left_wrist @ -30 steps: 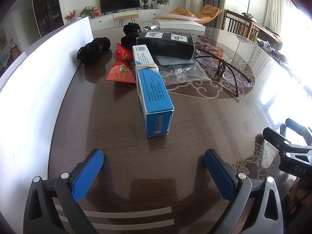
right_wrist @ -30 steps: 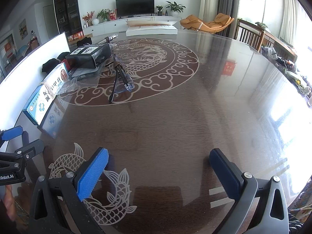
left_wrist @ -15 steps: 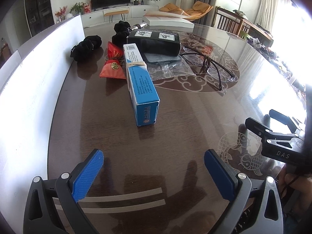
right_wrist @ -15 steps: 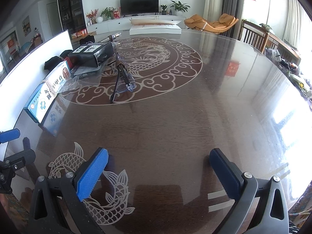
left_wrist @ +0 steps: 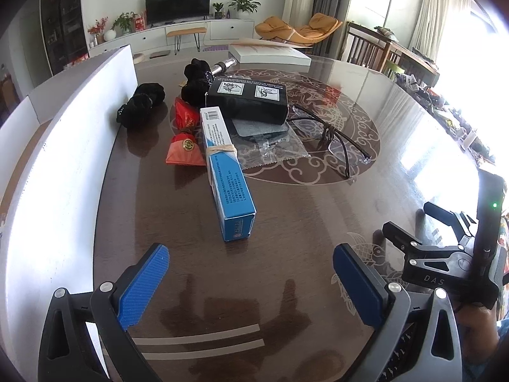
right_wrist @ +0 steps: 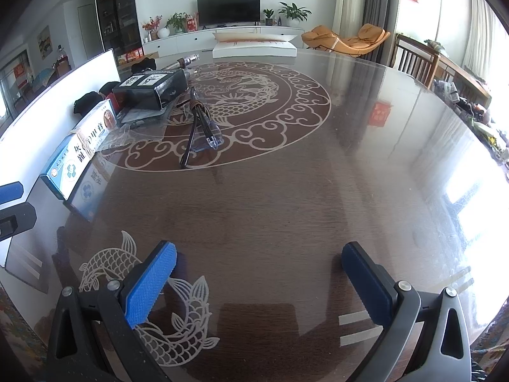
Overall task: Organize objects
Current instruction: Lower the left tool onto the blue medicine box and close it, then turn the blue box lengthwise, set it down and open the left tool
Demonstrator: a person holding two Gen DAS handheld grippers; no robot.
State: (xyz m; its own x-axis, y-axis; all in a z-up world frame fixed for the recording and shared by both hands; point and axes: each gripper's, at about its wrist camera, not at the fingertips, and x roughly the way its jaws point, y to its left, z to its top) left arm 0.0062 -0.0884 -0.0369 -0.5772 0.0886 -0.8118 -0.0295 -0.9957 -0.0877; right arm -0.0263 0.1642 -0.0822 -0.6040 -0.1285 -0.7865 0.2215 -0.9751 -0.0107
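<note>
Long blue-and-white cardboard box (left_wrist: 227,176) with rubber band taken as landmark; it is laid flat on dark glossy round table (left_wrist: 302,210).

Left gripper (left_wrist: 251,273) held just before box near end, fingers spread wide, nothing grasped.

Right gripper (right_wrist: 259,272) held well right of box, fingers also spread, nothing between them.

Black rectangular case (left_wrist: 248,97) seen behind box far end.

Thin-framed eyeglasses (left_wrist: 331,133) laid right of box, apart.

Red foil packets (left_wrist: 184,149) placed left of box, close beside.
</note>
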